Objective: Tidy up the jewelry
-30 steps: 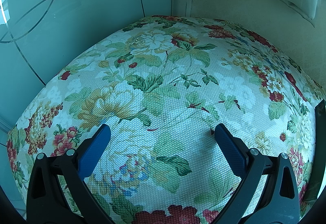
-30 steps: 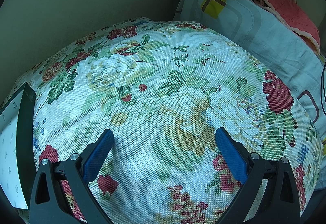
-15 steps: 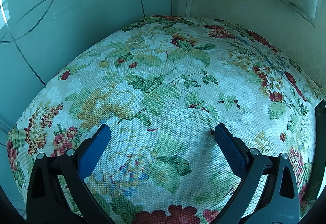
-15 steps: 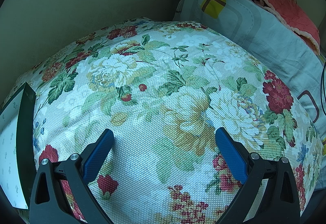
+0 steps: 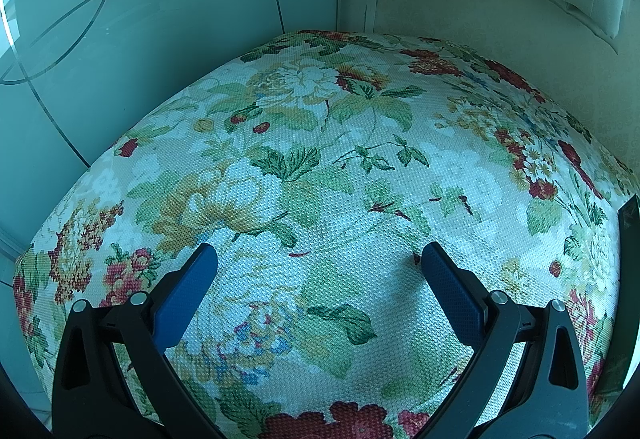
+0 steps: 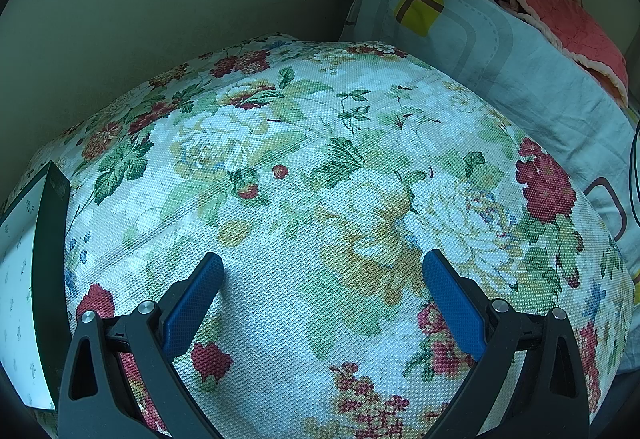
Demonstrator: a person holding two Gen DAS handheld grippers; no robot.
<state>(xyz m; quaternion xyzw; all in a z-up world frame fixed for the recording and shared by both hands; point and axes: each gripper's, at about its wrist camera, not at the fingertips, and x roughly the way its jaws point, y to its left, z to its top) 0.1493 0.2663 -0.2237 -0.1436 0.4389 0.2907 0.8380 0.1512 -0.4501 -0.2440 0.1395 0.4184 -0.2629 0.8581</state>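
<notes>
No jewelry shows in either view. My left gripper hangs open over a floral-print cloth, with nothing between its blue pads. My right gripper is open too, above the same floral cloth, also holding nothing. At the left edge of the right wrist view stands a dark-sided box with a white patterned face. A dark sliver of what looks like the same box shows at the right edge of the left wrist view.
A teal tiled wall rises behind and left of the cloth. A cream wall is at the back right. In the right wrist view a grey patterned pillow and a pink quilt lie at the back right.
</notes>
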